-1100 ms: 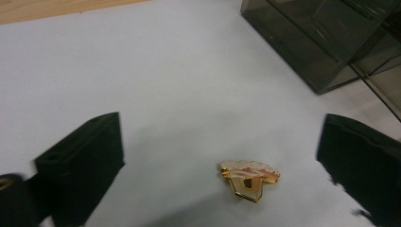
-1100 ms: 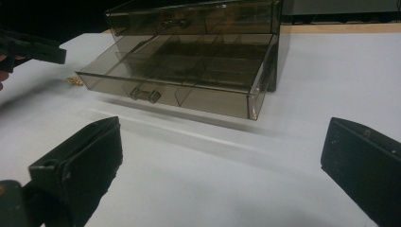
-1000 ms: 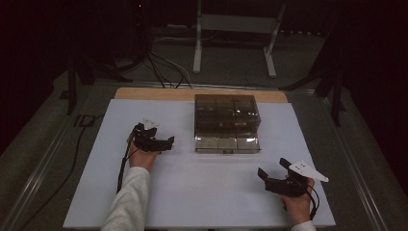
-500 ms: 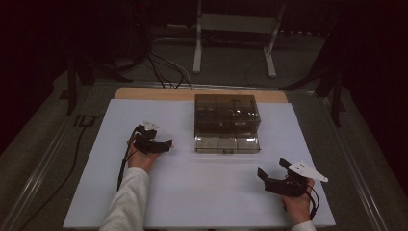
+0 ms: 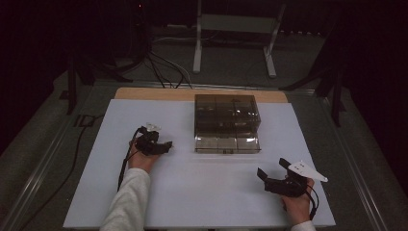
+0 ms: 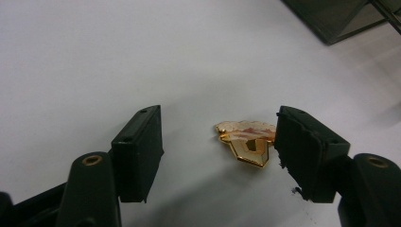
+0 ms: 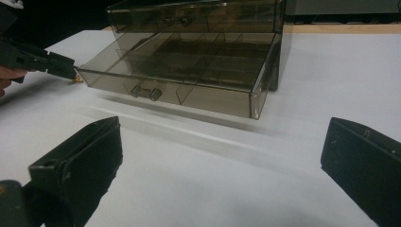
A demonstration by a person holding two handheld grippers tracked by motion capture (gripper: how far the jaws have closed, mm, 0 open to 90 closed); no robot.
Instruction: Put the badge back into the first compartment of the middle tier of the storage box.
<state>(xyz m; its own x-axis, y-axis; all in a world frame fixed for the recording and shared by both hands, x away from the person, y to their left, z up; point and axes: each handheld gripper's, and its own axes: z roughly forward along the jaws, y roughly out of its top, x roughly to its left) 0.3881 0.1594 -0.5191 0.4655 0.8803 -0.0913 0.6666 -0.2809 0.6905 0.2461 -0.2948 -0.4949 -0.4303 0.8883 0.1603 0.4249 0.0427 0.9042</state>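
The left tongs (image 6: 215,156) stand half wide around a small gold pin (image 6: 247,142) that lies flat on the white tabletop (image 6: 94,56); the jaws have just been closing. The pin sits close to one black pad (image 6: 305,151), perhaps already touching its edge, while the other pad (image 6: 139,151) is clearly apart from it, so nothing is gripped yet. This uneven place is the main risk. If the jaws close further, the far pad may push the pin sideways or flip it before both pads press on it. The pin is thin and flat, so the pads may also pass over it and shut on nothing.

The right tongs (image 7: 220,175) hang wide and empty, near the tabletop's front edge in the high view. Ahead of them stands the smoky clear drawer box (image 7: 198,56) with its lower drawer (image 7: 175,78) pulled out. If the pin is lifted with a weak grip, it may drop on the way to a compartment.
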